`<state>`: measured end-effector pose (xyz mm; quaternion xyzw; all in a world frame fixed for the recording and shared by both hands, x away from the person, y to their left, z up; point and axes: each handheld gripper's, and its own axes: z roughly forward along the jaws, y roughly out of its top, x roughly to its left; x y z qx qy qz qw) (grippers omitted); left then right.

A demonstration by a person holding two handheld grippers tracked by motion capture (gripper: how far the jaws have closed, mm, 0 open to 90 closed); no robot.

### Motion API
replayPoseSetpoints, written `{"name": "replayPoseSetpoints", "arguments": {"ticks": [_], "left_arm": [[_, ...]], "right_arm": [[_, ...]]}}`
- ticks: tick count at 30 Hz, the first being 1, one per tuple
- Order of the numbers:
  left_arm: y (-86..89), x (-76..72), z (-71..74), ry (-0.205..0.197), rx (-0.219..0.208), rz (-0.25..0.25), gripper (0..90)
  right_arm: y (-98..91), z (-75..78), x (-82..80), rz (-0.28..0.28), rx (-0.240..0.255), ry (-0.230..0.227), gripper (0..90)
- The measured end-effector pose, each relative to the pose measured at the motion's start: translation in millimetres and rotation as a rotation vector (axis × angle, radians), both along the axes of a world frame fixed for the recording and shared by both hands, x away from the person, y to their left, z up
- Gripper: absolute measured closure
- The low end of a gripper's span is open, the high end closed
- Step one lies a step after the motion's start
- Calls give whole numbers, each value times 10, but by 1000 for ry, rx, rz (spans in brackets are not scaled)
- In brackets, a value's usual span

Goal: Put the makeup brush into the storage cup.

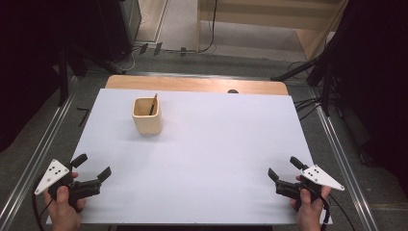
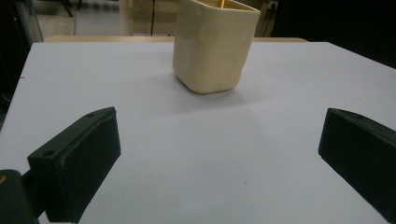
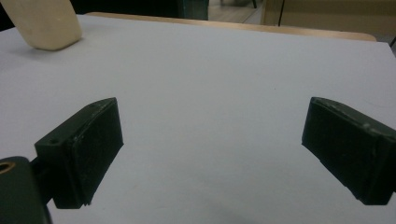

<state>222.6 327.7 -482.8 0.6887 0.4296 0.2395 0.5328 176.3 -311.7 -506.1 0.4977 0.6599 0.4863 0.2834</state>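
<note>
A cream, square-sided cup (image 1: 146, 116) with rounded corners stands upright on the far left part of the white table sheet (image 1: 207, 159), a thin dark stick (image 1: 153, 104) leaning inside it against the right-hand wall, its tip above the rim. From my left gripper view the cup's wall (image 2: 212, 46) looks smooth and matte, faintly dimpled, with a soft shadow under its base; it sits straight ahead of that gripper's jaws, which is why I judge it the thing I would go for. In my right gripper view just the cup's lower corner (image 3: 44, 23) shows at top left, well off that gripper's line.

I hold the left gripper (image 1: 91, 169) low over the near left corner of the sheet, jaws spread wide with nothing between them, well apart from the cup. The right gripper (image 1: 284, 169) sits at the near right corner, jaws likewise wide and empty. Both seem parked at the near edge so the working surface lies open between them. The jaw pads (image 2: 74, 163) are black, blocky and slightly scuffed at the edges.

The sheet is plain and flat; a strip of wooden tabletop (image 1: 192, 83) shows beyond its far edge. Each gripper carries a grey three-cornered plate (image 1: 52, 174).
</note>
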Motion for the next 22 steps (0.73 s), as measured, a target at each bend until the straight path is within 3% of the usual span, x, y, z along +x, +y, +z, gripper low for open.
{"name": "replayPoseSetpoints", "arguments": {"ticks": [17,22], "left_arm": [[3,1,-19,7,15,-17,0],[-18,6,-30,11,20,-23,0]], "right_arm": [[-24,5,-25,-17,2,4,52],[-6,-4,4,-23,-8,42,52]]}}
